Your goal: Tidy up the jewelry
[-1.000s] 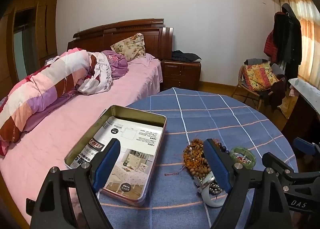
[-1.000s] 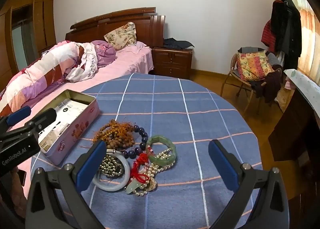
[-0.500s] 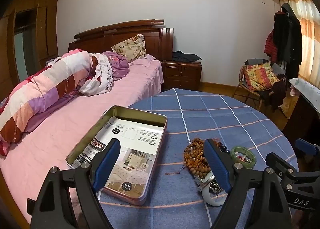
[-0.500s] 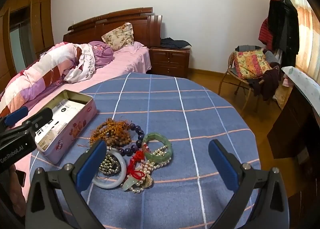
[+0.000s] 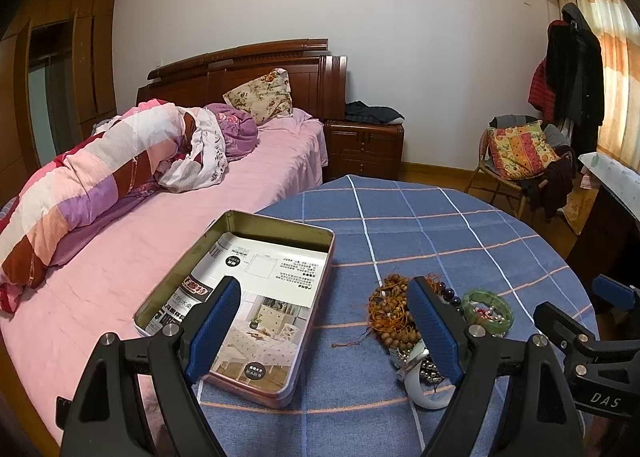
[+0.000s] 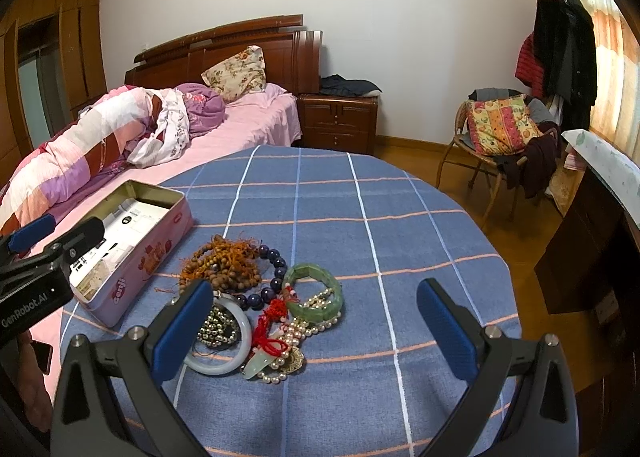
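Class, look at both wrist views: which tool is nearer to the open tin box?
Left. The left tool hangs open right over the tin box; the right tool sits open farther off, above the jewelry pile beside it.

**Jewelry lying heaped beside an open tin**

A pink rectangular tin [image 6: 132,269] is sitting open on the blue checked tablecloth, lidless, with printed paper sheets [image 5: 264,297] lying flat inside it. Just to its right, the jewelry is lying in a loose, overlapping pile. A tangle of brown wooden beads [image 6: 224,261] with orange cord is resting nearest the tin, a strand of dark blue beads [image 6: 272,277] curving around it. A green jade bracelet [image 6: 316,291] is lying flat at the pile's right side, over a pearl strand [image 6: 300,331]. A pale white bangle [image 6: 226,353] is encircling silver beads [image 6: 216,327]. A red knotted cord [image 6: 272,327] is leading to a pale pendant [image 6: 256,367].
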A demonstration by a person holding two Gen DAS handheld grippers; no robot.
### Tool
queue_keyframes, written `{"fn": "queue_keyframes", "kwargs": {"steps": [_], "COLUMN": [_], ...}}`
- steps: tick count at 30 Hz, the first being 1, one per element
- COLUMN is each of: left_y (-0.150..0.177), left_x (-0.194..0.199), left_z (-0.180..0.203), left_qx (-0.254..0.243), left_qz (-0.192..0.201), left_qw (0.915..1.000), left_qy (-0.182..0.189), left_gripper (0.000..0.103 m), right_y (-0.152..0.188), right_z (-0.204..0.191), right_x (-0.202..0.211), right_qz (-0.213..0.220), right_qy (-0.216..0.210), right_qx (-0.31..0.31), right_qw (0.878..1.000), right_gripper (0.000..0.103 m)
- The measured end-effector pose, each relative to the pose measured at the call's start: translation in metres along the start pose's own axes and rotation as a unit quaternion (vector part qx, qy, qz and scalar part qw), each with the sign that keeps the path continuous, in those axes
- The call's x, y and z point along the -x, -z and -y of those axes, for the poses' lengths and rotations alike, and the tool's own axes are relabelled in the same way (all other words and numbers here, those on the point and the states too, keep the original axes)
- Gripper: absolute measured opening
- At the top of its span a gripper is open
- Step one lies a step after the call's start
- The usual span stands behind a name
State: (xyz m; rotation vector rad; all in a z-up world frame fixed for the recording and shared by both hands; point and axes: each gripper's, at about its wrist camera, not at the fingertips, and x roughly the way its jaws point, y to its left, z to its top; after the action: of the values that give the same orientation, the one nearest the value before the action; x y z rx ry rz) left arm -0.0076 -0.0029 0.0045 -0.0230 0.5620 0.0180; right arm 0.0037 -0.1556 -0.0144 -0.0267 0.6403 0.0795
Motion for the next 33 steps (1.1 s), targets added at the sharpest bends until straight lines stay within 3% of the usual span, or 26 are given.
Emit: {"fn": "queue_keyframes", "kwargs": {"steps": [33], "left_y": [-0.0001], "left_x": [-0.003], "left_z": [-0.0005], "left_qx": [0.0], "left_qz": [0.0], "left_qw": [1.0], "left_qy": [-0.001], "left_gripper": [0.085], "right_y": [0.0014], "right_z": [-0.0032], "right_x": [-0.0011], "right_qz": [-0.001], "right_qy": [0.0], "right_qx": [0.002], "right_qw": [1.0], "right_gripper": [0.103]}}
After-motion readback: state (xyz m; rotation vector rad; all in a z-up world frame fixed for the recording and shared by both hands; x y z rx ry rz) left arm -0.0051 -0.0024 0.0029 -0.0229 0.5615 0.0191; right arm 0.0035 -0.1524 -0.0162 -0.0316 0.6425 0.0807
